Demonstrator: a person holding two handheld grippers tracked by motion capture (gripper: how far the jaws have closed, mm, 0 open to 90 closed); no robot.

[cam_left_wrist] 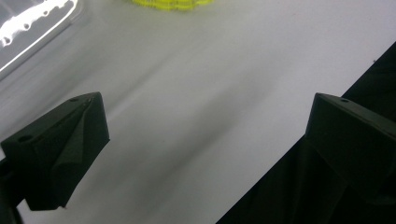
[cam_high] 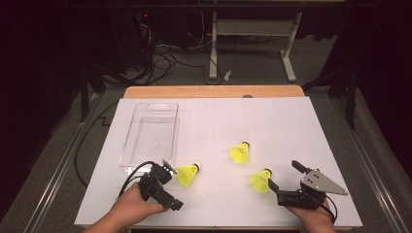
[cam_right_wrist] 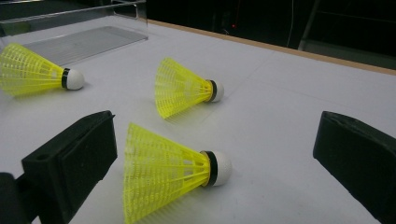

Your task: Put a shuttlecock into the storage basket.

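Three yellow shuttlecocks lie on their sides on the white table (cam_high: 272, 121), and the clear bin (cam_high: 148, 131) at the table's left serves to place them. The left shuttlecock (cam_high: 187, 174) lies just off the bin's near right corner, its white cork pointing away from the person. The middle shuttlecock (cam_high: 240, 152) lies well to the right of the bin, level with its near end. The right shuttlecock (cam_high: 261, 180) lies farther right of the bin and nearer the person than the bin's near edge. The left gripper (cam_high: 167, 187) sits just below the bin's near right corner, beside the left shuttlecock but apart from it; its jaws stand wide apart with nothing between them, and in the left gripper view only bare table lies between them, with the skirt of the left shuttlecock (cam_left_wrist: 170, 3) at the top edge and the bin (cam_left_wrist: 32, 23) at the top left. The right gripper (cam_high: 286, 175) is far to the right of the bin, its jaws spread wide and holding nothing. In the right gripper view the right shuttlecock (cam_right_wrist: 168, 170) lies between the spread jaws, nearer one jaw and touching neither, with the middle shuttlecock (cam_right_wrist: 184, 91) and the left shuttlecock (cam_right_wrist: 35, 70) beyond it, toward the bin (cam_right_wrist: 88, 32).
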